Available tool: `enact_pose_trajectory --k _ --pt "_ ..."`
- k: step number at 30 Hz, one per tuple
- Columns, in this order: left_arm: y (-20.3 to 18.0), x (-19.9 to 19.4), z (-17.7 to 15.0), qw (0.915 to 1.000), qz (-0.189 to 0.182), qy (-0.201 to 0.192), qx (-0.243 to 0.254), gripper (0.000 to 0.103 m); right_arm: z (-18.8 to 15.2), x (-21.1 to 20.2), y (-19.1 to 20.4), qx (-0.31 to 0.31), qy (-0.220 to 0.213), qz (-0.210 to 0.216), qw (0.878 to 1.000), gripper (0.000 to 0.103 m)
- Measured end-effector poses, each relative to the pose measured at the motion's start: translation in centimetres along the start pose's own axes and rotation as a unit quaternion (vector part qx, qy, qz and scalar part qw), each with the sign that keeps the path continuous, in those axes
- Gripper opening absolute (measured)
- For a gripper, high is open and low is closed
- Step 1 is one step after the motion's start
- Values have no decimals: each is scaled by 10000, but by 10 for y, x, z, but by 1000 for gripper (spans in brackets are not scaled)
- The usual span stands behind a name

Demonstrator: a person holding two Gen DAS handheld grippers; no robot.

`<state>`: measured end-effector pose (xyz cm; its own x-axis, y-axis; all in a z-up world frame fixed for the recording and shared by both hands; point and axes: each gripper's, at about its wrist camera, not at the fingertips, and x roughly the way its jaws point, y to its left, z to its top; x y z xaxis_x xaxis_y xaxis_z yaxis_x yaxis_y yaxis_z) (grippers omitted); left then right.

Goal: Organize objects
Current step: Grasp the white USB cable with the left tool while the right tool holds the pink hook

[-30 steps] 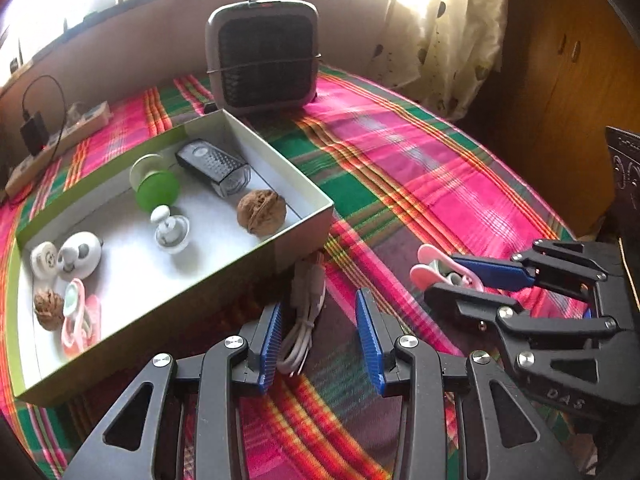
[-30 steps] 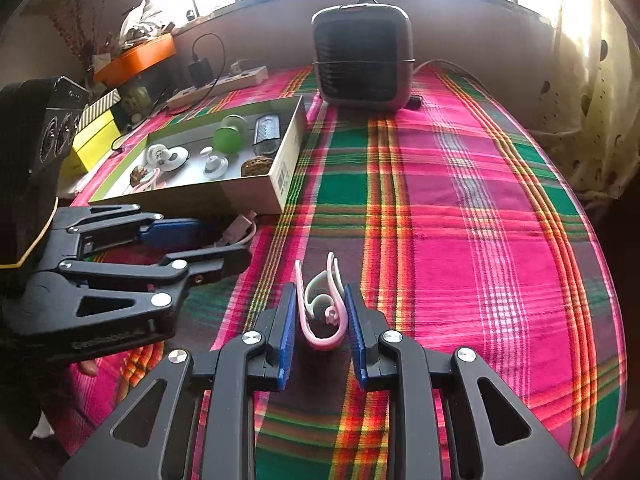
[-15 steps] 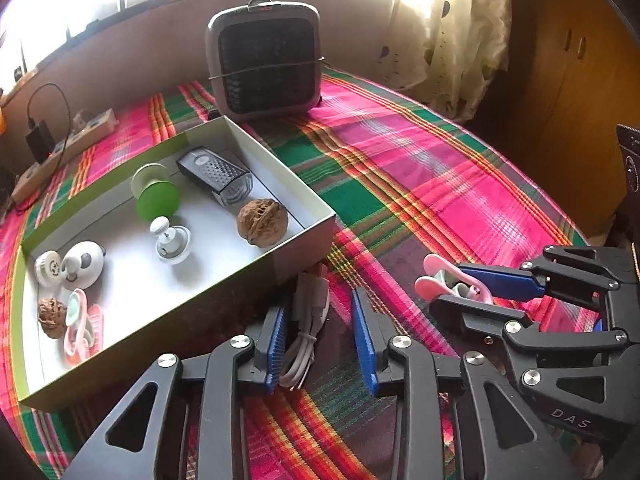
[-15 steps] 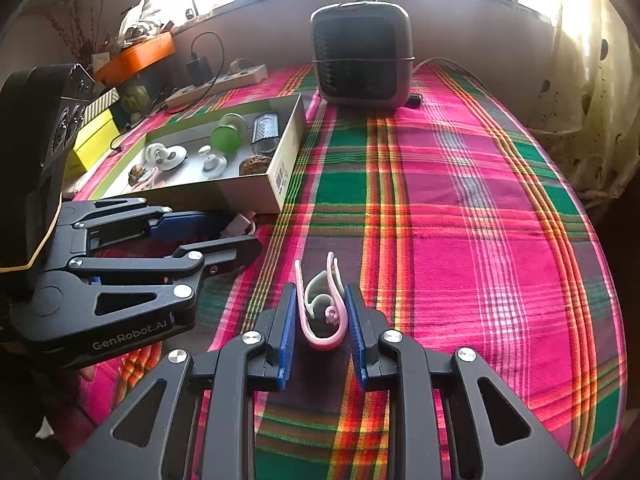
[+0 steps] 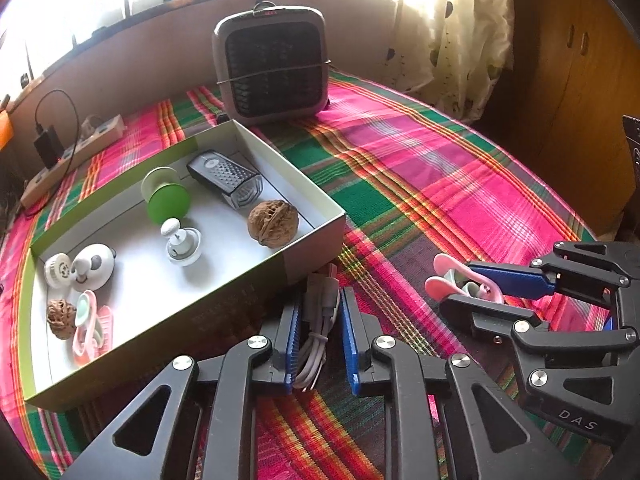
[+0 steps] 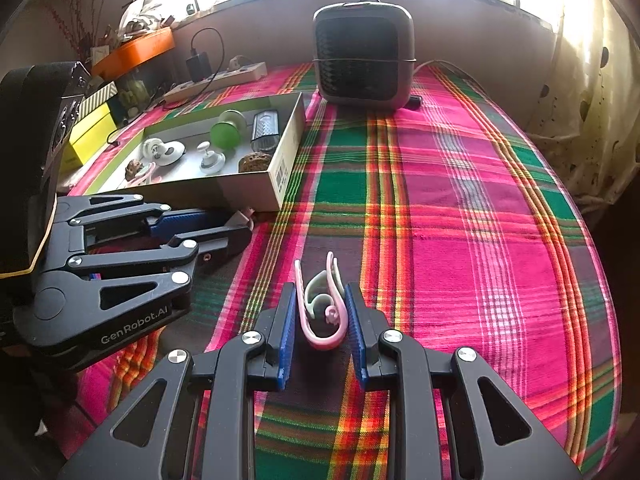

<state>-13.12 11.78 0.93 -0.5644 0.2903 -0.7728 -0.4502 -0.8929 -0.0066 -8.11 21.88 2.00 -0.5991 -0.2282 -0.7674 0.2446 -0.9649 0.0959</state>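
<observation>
Gripping pink clip [image 6: 322,312], right tool [image 6: 320,332]

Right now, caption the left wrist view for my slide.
Left gripper straddles a coiled white cable beside the box; right gripper holds a pink clip.

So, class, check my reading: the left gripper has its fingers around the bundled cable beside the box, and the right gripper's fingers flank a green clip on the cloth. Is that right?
Not quite. The clip between the right gripper's fingers is pink with a pale inner piece, not green, as the right wrist view shows. The rest holds: the left gripper has its fingers around the bundled cable beside the box.
</observation>
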Motion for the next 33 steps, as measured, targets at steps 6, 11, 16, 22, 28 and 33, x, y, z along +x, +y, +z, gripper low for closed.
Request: enact_pose_trajectory --k 6,11,16,22,28,33 --pt "0 -1 0 10000 -5 -3 18 17 0 0 0 -16 1 -20 10000 25" --pt "-2 -1 0 10000 1 -8 32 16 0 0 0 -14 1 -16 10000 25" --pt "-1 -1 -1 10000 0 -9 30 16 -1 0 0 -10 1 -10 10000 25" --pt "-2 -2 -1 10000 -9 -7 33 16 -1 0 0 -6 0 -3 10000 25" --pt "-4 -6 -5 10000 -43 -18 12 16 0 0 1 -20 -3 -48 10000 25" --pt "-3 -11 -8 10000 -58 -66 -20 16 -1 0 1 14 -14 -52 10000 25"
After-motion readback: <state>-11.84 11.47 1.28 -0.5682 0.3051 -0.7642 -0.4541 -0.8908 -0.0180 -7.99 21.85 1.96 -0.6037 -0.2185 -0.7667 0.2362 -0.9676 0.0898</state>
